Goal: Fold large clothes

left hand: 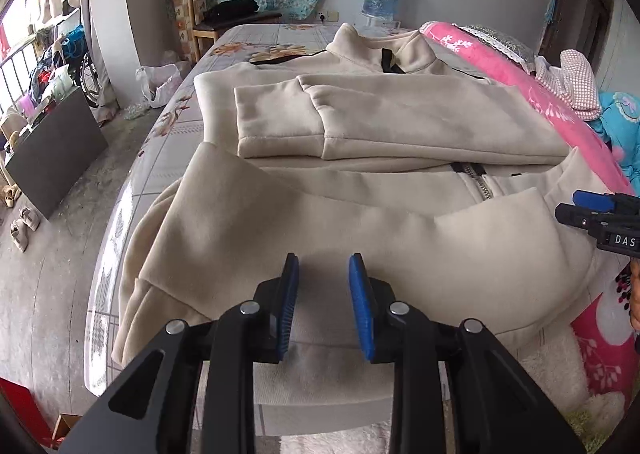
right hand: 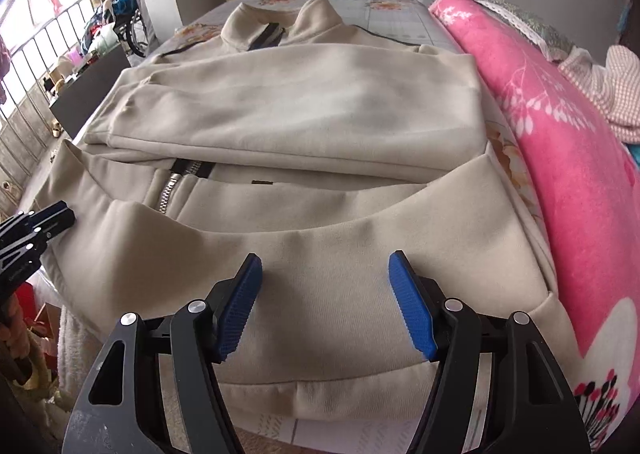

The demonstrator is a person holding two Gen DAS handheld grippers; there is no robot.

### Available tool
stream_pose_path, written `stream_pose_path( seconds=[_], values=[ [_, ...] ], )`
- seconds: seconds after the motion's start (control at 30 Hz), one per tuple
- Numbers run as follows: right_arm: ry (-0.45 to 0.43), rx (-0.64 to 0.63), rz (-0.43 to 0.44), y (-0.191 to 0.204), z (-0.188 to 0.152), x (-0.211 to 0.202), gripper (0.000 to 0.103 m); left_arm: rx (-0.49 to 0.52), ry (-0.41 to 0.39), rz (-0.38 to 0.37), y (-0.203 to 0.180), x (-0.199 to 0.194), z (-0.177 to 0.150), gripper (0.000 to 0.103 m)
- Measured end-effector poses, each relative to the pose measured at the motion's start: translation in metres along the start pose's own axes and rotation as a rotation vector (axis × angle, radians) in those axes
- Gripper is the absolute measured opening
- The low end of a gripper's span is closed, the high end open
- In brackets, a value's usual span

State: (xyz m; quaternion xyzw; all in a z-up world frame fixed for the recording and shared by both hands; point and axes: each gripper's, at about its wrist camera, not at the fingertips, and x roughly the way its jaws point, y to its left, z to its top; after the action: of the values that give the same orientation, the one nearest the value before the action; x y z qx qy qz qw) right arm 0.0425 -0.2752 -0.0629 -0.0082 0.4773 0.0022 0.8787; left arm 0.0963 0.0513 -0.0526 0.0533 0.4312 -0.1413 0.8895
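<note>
The cream jacket [right hand: 304,102] looks thick, soft and floppy; both my jaws stand open, empty, so I would pinch its near hem [right hand: 320,386] at the corners

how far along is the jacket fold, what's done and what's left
Done: both sleeves lie folded across the chest of the cream jacket, and the hem part has been turned up toward the zipper. In hand: nothing; the left gripper and right gripper are open over the hem fold. Left, probably: one more fold toward the collar.
</note>
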Motion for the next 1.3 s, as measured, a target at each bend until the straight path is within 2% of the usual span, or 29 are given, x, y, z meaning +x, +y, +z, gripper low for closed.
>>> stream_pose_path(
  seconds=[0.03, 0.07, 0.1, 0.17, 0.2, 0.23, 0.3, 0.4, 0.57, 0.67, 0.87, 0.97, 1.17, 1.3],
  values=[
    [-0.004, -0.001, -0.001, -0.001, -0.001, 0.002, 0.058, 0.001, -0.002, 0.005, 0.0, 0.001, 0.001, 0.025],
    [-0.011, -0.006, -0.002, 0.0, 0.0, 0.002, 0.052, 0.003, -0.007, 0.012, 0.001, 0.002, 0.001, 0.023],
    [-0.013, -0.014, 0.003, 0.001, 0.0, 0.0, 0.038, 0.011, -0.011, 0.028, 0.0, 0.003, 0.001, 0.02],
    [-0.017, -0.024, 0.015, 0.002, 0.0, -0.001, 0.021, 0.032, -0.024, 0.05, -0.002, 0.003, 0.001, 0.012],
    [-0.02, -0.032, 0.012, 0.002, 0.0, -0.001, 0.007, 0.032, -0.028, 0.052, -0.002, 0.003, 0.001, 0.009],
    [-0.023, -0.035, 0.008, 0.002, 0.0, -0.001, 0.006, 0.028, -0.031, 0.052, -0.001, 0.004, 0.002, 0.004],
    [-0.028, -0.039, 0.013, 0.002, 0.001, -0.001, 0.002, 0.019, -0.037, 0.046, 0.001, 0.003, 0.002, 0.002],
    [-0.08, -0.042, 0.002, 0.003, 0.003, -0.015, 0.002, 0.026, -0.065, 0.042, 0.001, -0.004, 0.003, 0.001],
    [-0.245, -0.015, -0.01, -0.001, 0.02, -0.065, 0.001, 0.017, -0.195, 0.083, 0.009, -0.045, 0.021, 0.001],
    [-0.291, -0.004, -0.019, -0.002, 0.031, -0.069, 0.001, 0.023, -0.239, 0.105, 0.012, -0.05, 0.033, 0.001],
    [-0.232, -0.004, -0.056, -0.002, 0.04, -0.019, 0.001, 0.121, -0.185, 0.195, -0.001, -0.003, 0.028, 0.002],
    [-0.191, 0.001, -0.056, -0.003, 0.036, -0.001, 0.001, 0.126, -0.144, 0.185, 0.001, 0.012, 0.022, 0.002],
    [-0.24, -0.019, -0.085, 0.002, 0.04, -0.013, 0.002, 0.129, -0.212, 0.2, 0.001, -0.003, 0.03, 0.002],
    [-0.178, -0.012, -0.075, -0.003, 0.038, 0.014, 0.003, 0.133, -0.139, 0.194, 0.001, 0.025, 0.028, 0.002]
  ],
)
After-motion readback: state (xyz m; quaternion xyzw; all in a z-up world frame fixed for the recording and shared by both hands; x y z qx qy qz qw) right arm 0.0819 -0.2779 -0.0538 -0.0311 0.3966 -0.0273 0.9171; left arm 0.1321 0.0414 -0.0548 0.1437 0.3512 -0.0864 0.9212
